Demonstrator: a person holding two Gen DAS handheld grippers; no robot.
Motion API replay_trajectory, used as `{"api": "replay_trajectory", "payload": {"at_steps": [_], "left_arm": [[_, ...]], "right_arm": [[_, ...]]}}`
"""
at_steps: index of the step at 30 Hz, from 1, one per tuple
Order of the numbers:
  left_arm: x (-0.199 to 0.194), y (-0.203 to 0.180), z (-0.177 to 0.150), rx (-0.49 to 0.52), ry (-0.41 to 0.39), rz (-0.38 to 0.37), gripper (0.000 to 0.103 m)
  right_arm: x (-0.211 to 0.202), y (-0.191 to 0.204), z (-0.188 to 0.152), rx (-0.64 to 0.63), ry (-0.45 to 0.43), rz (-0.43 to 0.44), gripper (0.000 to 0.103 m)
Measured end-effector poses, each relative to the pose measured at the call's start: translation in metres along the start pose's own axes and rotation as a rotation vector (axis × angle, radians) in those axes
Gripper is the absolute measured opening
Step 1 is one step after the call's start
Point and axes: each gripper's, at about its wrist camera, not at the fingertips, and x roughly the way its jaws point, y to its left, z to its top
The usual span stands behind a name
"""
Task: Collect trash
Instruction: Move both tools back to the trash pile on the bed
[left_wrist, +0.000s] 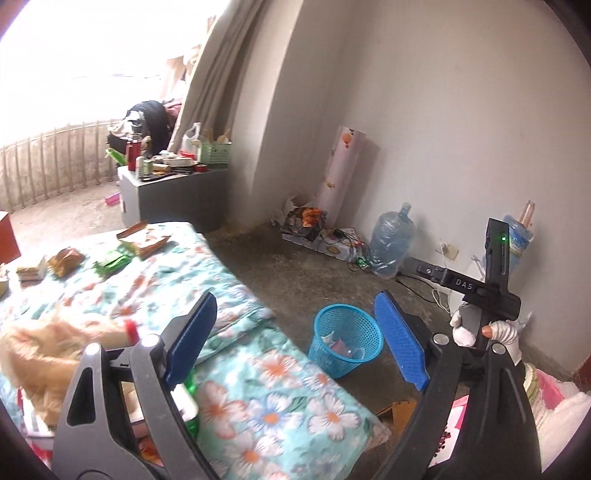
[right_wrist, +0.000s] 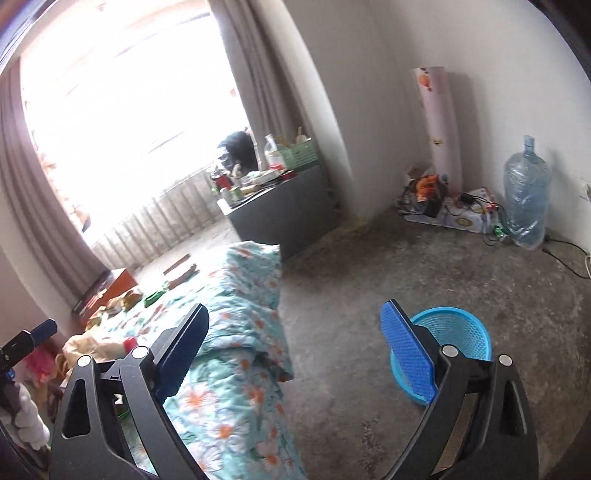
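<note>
I stand over a bed (left_wrist: 258, 398) spread with a teal quilt printed in white and orange flowers, in a room with a rough grey concrete floor (right_wrist: 406, 280), plain pale walls and a bright window behind a brown curtain (right_wrist: 26, 192). My left tongs (left_wrist: 295, 339) gape wide and hold nothing, their blue ribbed pads (left_wrist: 400, 338) in the air above the edge of the bed; my right tongs (right_wrist: 295, 354) gape just as wide and empty over the floor beside the bed. The trash lies at the far end of the quilt: crumpled wrappers (left_wrist: 144, 240), brown, tan and green, close together. A round blue mesh basket (left_wrist: 345, 338) of plastic stands on the floor just beside the bed, with a few scraps in its bottom. Against the wall stand a big clear water jug (right_wrist: 526, 195), a tall pale roll (right_wrist: 441, 125) with small prints, and a tangle of wires on a flat box between them. A dark grey cabinet (right_wrist: 288, 210) by the window is crowded with bottles and a green crate
</note>
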Motion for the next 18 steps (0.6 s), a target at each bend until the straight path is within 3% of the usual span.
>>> {"api": "replay_trajectory", "payload": {"at_steps": [10, 14, 18], "left_arm": [[-0.134, 0.129, -0.064, -0.244, -0.106, 0.269, 0.083], [-0.161, 0.164, -0.097, -0.283, -0.081, 0.357, 0.083], [-0.159, 0.185, -0.124, -0.283, -0.011, 0.418, 0.083]], "right_arm": [[0.031, 0.116, -0.021, -0.083, 0.165, 0.236, 0.091], [0.045, 0.156, -0.031, -0.122, 0.217, 0.284, 0.091], [0.058, 0.192, -0.045, -0.140, 0.282, 0.341, 0.091]]}}
